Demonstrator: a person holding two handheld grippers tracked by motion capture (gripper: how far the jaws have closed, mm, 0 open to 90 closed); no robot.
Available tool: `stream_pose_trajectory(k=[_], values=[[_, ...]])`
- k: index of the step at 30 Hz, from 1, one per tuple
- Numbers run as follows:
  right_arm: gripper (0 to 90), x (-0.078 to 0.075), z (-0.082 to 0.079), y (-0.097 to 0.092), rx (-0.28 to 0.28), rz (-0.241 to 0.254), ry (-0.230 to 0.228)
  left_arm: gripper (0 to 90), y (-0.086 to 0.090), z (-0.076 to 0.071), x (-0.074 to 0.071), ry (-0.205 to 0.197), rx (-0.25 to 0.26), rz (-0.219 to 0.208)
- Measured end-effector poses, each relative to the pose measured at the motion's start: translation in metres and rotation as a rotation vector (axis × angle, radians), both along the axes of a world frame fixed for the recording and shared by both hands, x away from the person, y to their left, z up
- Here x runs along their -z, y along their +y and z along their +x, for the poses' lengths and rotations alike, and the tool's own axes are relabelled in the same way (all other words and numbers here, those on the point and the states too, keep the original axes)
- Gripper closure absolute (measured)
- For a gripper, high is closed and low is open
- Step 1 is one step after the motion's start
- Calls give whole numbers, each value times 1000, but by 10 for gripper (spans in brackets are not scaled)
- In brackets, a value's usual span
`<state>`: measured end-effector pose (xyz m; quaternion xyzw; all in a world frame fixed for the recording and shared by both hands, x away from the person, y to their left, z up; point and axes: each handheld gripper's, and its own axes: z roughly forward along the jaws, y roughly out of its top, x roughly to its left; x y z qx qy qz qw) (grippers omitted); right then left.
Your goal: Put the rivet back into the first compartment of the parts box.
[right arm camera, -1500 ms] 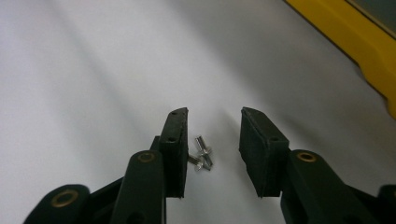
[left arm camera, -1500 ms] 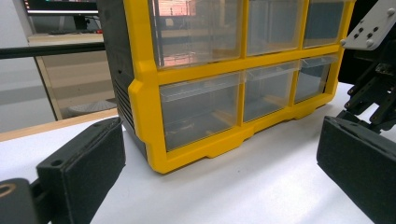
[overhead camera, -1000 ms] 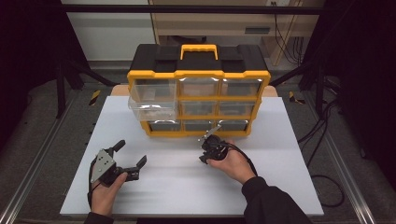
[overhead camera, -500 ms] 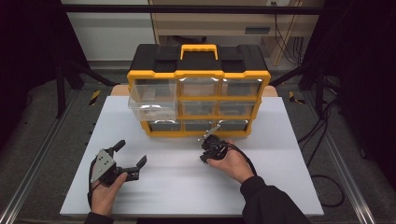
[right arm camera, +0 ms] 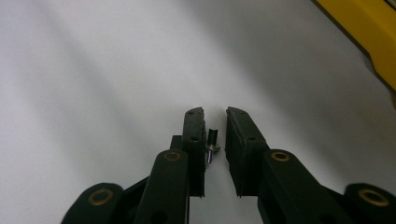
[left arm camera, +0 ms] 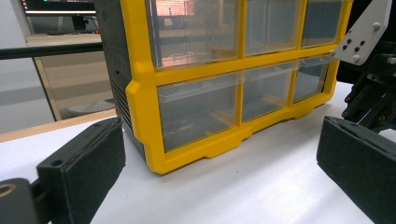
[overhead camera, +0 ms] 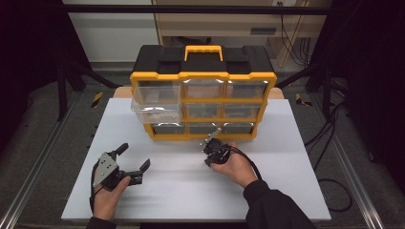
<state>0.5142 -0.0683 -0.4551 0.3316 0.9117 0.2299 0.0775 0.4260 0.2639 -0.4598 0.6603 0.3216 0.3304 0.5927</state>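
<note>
A small screw (right arm camera: 212, 142) lies on the white table (overhead camera: 181, 191) between the jaws of my right gripper (right arm camera: 215, 116). The jaws have just been closing and stand narrow; the screw rests against the left pad, with a thin gap to the right pad. In the high view the right gripper (overhead camera: 210, 151) points down at the table just in front of the yellow and black drawer organiser (overhead camera: 205, 76). My left gripper (overhead camera: 134, 156) rests at the front left, jaws wide open and nothing between them (left arm camera: 219, 177).
The organiser (left arm camera: 144, 116) has several clear drawers; one on its left side, the pulled-out drawer (overhead camera: 155, 112), sticks forward. The other hand's gripper (left arm camera: 373, 93) shows at the right of the left gripper view. Dark floor and cables surround the table.
</note>
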Motion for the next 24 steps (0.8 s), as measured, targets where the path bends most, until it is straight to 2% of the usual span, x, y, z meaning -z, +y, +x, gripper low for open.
stream_pose_trajectory(k=[11,19,24], values=[[825,0,0,0,-8,0,-2,10,0,0,0,0,-1,-2],[826,-3,1,-2,-18,19,-34,10,0,0,0,2,0,-1],[826,-5,2,-5,-4,38,-45,10,0,0,0,4,1,0]])
